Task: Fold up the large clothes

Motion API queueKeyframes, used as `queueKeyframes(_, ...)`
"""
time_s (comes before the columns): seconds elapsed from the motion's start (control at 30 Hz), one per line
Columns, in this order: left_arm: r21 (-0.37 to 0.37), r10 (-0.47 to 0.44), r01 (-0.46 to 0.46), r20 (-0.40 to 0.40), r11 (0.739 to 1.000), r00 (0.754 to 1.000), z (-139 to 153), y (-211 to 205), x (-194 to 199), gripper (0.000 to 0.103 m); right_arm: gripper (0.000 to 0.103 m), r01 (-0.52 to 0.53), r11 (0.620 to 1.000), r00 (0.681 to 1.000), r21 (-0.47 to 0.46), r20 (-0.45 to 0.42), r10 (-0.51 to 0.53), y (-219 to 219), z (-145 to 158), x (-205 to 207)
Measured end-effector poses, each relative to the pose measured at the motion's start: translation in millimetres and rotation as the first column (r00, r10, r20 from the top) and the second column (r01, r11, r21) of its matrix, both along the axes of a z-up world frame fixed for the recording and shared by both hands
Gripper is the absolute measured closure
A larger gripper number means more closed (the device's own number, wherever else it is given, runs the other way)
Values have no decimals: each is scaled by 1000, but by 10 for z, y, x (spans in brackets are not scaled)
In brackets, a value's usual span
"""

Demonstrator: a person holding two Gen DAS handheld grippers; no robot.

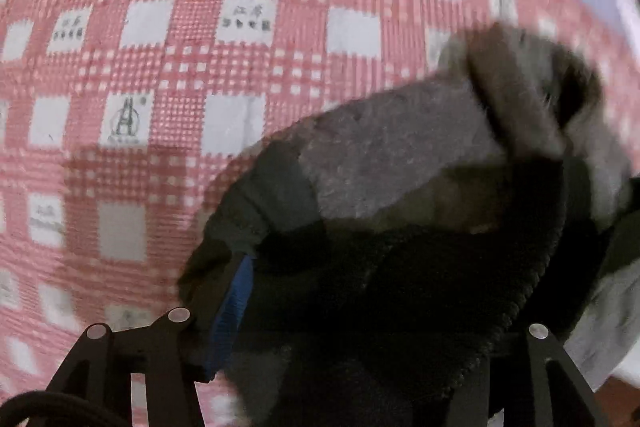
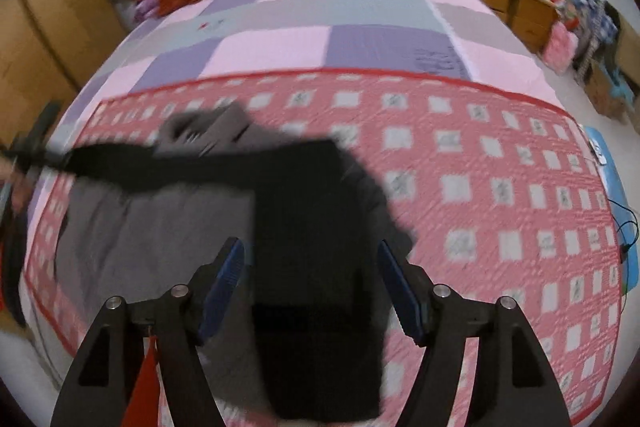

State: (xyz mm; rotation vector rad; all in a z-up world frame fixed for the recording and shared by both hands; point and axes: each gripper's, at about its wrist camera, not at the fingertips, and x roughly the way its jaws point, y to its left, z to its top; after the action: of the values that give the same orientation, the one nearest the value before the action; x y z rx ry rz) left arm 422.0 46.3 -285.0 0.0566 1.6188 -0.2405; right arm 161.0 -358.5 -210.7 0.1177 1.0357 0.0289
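Across the near half of the red checked blanket (image 2: 500, 187) lies the dark fleece-lined garment (image 2: 312, 227), its long axis running left to right. Right gripper (image 2: 310, 279) stands wide open, empty, just above its right end; left gripper (image 1: 360, 339) hangs part-open over the left end, grip unclear.

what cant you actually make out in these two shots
- Left wrist view: the left gripper right finger is buried under the dark garment; whether its pads touch the cloth is unclear.
- Left wrist view: the print in the white squares of the red checked blanket is too blurred to read.
- Right wrist view: motion blur smears the garment's outline, so its type is unclear.
- Right wrist view: the clutter on the wooden cabinet is too small.
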Motion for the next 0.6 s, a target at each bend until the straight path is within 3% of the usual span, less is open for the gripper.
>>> queueKeyframes(0.07,51,-79,80,-11,996,997,52,-70,-24,43,31,-57,998,998,-19,-6,57,286,-89,-182)
queueKeyframes(0.2,-117,-69,67,-8,991,998,430,9,-19,43,31,-179,984,984,-26,-3,179,766,-253,-364)
queueKeyframes(0.27,-142,-60,60,3,988,998,588,-4,-7,43,31,-232,971,973,-53,-11,232,1037,-381,-359)
queueKeyframes(0.37,-142,-46,38,-52,989,998,616,-79,37,43,31,-227,969,974,-101,-25,226,1262,-596,-191)
queueKeyframes(0.43,-103,-9,-4,-125,995,992,514,-25,68,39,30,-194,976,981,-101,-35,191,1288,-702,-11)
queueKeyframes(0.47,-11,12,-13,-127,1000,992,449,-23,92,34,29,-176,979,984,-102,-38,173,1304,-748,101)
queueKeyframes(0.5,95,-2,10,-83,995,997,413,-41,85,29,29,-159,982,987,-104,-39,156,1326,-775,213)
queueKeyframes(0.53,147,-28,34,-41,989,999,426,-101,71,28,29,-151,983,988,-102,-39,148,1346,-780,303)
queueKeyframes(0.6,153,-93,80,79,985,993,547,-292,-22,27,29,-140,985,989,-101,-57,135,1388,-821,502)
